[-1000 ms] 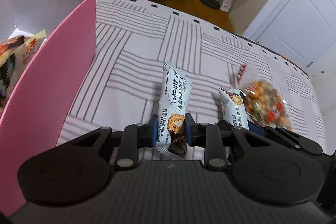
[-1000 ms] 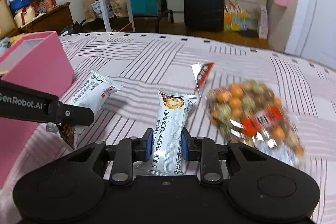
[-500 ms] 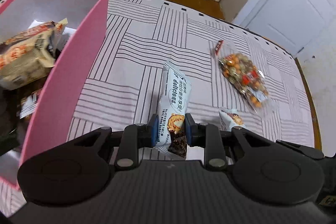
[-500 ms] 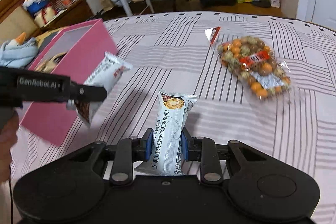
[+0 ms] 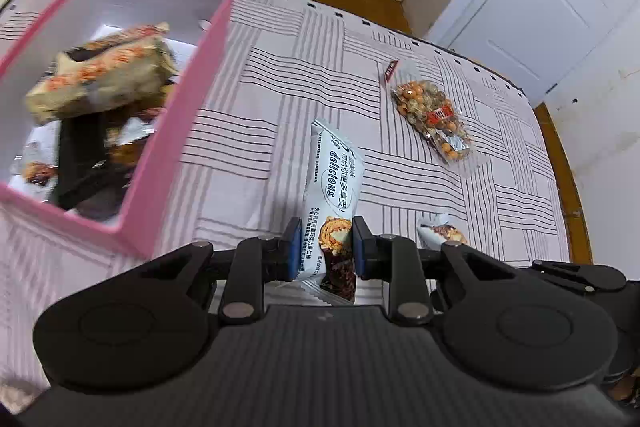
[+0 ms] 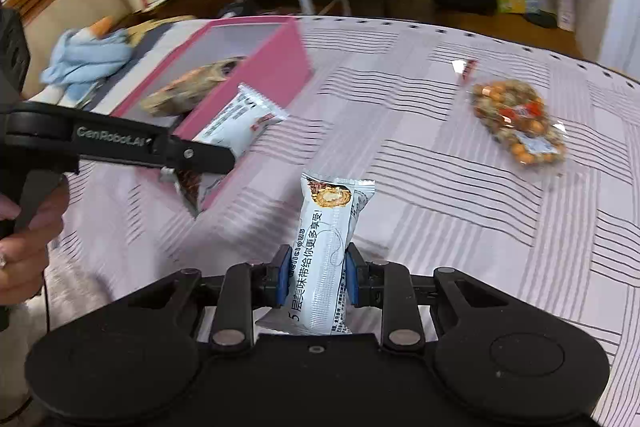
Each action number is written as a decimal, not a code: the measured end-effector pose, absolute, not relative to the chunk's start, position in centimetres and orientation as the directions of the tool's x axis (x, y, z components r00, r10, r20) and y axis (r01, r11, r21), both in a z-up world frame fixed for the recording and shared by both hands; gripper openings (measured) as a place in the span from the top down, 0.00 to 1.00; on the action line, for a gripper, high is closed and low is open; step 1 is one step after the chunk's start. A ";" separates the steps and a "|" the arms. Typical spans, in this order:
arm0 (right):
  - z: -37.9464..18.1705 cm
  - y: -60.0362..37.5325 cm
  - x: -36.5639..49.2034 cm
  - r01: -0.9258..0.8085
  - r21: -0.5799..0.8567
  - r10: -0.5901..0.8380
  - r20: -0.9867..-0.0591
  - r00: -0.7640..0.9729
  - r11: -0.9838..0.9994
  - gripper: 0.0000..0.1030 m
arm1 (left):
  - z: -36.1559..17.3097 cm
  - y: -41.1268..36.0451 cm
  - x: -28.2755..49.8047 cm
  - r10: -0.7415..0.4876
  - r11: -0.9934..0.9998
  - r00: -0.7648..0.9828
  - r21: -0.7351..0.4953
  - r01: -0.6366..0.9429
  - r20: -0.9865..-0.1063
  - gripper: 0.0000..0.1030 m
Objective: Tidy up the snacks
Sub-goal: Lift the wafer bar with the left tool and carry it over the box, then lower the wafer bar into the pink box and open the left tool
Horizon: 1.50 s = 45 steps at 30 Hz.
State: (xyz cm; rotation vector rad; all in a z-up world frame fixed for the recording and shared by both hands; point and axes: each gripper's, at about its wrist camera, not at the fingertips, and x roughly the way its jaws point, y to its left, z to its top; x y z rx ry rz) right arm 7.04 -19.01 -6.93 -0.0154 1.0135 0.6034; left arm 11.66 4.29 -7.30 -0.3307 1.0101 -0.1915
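Holding one snack each, both grippers are up above the striped bed cover. The left gripper pinches a white wafer pack near its bottom end, so most of the pack sticks out in front and can go into the box first. The right gripper pinches a second white pack the same way, low down, with the picture end pointing away.

The pink box sits at the left of the left view, open at the top. It already has a tan snack bag and some dark packs inside, so I think that is where the snacks go. In the right view the left gripper and its pack are just beside the near pink wall, not yet over the opening. It likely has to pass above that wall so the pack does not bump the rim.

A clear bag of round nut snacks lies flat on the cover at the upper right, well apart from the box and both grippers. Between it and the box the cover has nothing on it, so the way across looks open. The far half of the box looks to have space for more packs.
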 end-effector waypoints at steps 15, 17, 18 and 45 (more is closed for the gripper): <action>-2.3 -12.4 5.3 -0.642 0.260 0.608 -0.682 0.407 0.722 0.70 | -2.7 10.6 6.9 -0.211 0.944 0.643 -0.325 -0.062 -0.736 0.76; -2.5 -11.1 6.1 -0.648 0.269 0.626 -0.661 0.414 0.713 0.70 | -2.9 11.7 7.1 -0.179 0.942 0.656 -0.321 -0.101 -0.733 0.76; -2.5 -10.3 6.6 -0.650 0.275 0.636 -0.649 0.418 0.708 0.70 | -3.0 12.5 7.3 -0.161 0.939 0.663 -0.320 -0.126 -0.731 0.76; -6.6 0.8 12.2 -0.820 0.127 0.697 -0.608 0.380 0.558 0.54 | -7.8 21.2 12.6 0.115 0.862 0.619 -0.232 -0.451 -0.777 0.54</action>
